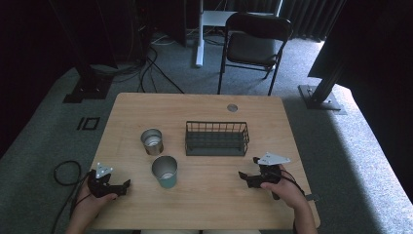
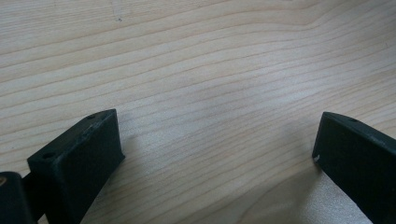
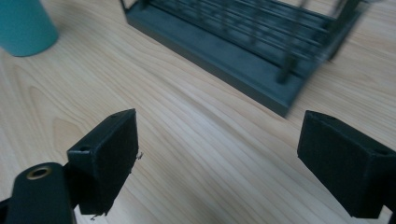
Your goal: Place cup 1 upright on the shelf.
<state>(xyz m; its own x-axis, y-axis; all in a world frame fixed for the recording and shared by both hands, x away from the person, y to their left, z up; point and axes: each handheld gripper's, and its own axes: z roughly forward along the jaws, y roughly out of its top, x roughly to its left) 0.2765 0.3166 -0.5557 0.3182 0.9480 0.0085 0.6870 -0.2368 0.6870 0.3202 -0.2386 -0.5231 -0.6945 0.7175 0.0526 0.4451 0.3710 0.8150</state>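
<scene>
Jaws on the left gripper (image 1: 127, 185) stand spread wide over bare wood at the table's (image 1: 204, 105) near left edge, holding nothing. Just right of it stands the teal cup (image 1: 165, 171), upright with its mouth facing up, metal-lined inside; a silver cup (image 1: 152, 141) stands beyond it, also upright. Farther right sits the dark wire basket (image 1: 216, 138), a low rectangle whose long axis runs left to right across the table. Nearest the right edge, the right gripper (image 1: 247, 169) also has its jaws released and empty, pointing left toward the teal cup and basket.
</scene>
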